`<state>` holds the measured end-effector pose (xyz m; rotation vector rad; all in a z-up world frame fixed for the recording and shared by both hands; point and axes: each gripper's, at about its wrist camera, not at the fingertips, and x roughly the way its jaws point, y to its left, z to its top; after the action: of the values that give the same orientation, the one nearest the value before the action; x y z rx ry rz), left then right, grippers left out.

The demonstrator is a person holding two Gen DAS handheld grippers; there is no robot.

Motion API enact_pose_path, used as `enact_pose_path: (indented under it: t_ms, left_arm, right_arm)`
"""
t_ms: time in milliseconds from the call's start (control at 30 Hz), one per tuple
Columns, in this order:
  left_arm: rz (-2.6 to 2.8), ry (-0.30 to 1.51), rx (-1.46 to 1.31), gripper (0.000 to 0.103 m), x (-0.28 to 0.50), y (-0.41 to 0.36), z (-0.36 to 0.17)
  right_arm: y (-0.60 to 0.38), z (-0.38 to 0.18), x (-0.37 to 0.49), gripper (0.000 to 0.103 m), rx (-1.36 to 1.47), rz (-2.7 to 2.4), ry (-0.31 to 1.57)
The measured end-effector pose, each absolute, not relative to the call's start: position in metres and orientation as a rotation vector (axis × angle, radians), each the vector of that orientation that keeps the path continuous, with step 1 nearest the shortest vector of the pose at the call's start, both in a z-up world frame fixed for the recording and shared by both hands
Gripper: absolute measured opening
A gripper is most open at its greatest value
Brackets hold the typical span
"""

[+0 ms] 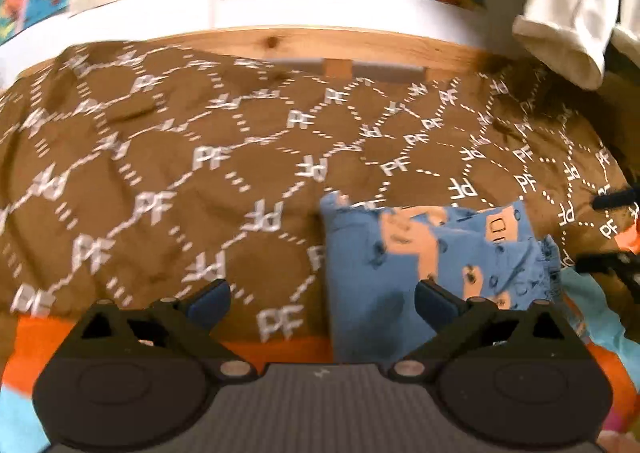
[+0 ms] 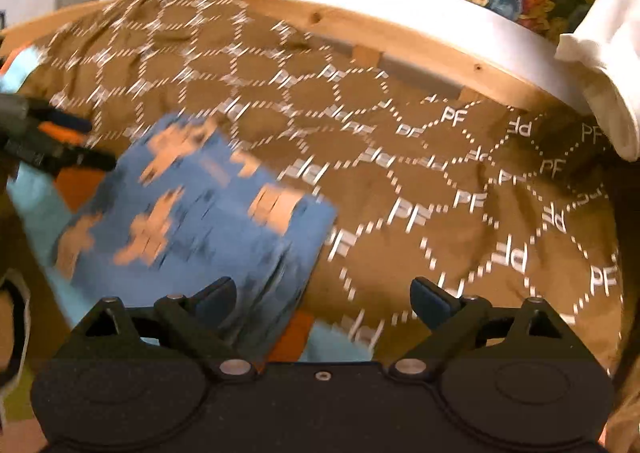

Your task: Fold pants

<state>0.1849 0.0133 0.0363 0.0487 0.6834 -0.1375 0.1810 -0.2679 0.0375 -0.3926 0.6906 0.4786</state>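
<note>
Nearest the left wrist camera, the left gripper (image 1: 322, 303) is seen with its jaws spread wide and nothing grasped between them. At two o'clock from it, the folded blue pants with orange figures (image 1: 424, 253) are laid flat on the brown quilted bedspread with white hexagons and letters (image 1: 160, 157). In the right wrist view, the right gripper (image 2: 323, 303) is likewise released and empty, with the pants (image 2: 192, 213) lying at ten o'clock.

The left gripper (image 1: 322, 301) is seen angled downward with its jaws spread wide and nothing between them. The right gripper (image 2: 323, 299) is likewise tilted downward, jaws parted, nothing held.
</note>
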Motion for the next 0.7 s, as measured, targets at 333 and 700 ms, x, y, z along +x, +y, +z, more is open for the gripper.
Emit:
enact_pose_path:
  t_ms: [333,700]
  left_arm:
    - [-0.129,0.778,-0.017,0.103,0.232,0.027,0.01]
    - [-0.238,0.827,-0.116,0.103,0.166,0.04,0.021]
  right_arm:
    - [-0.252,0.008,0.249,0.099,-0.419,0.412,0.748]
    - [-0.278,0.033,0.212,0.1,-0.008,0.536,0.888]
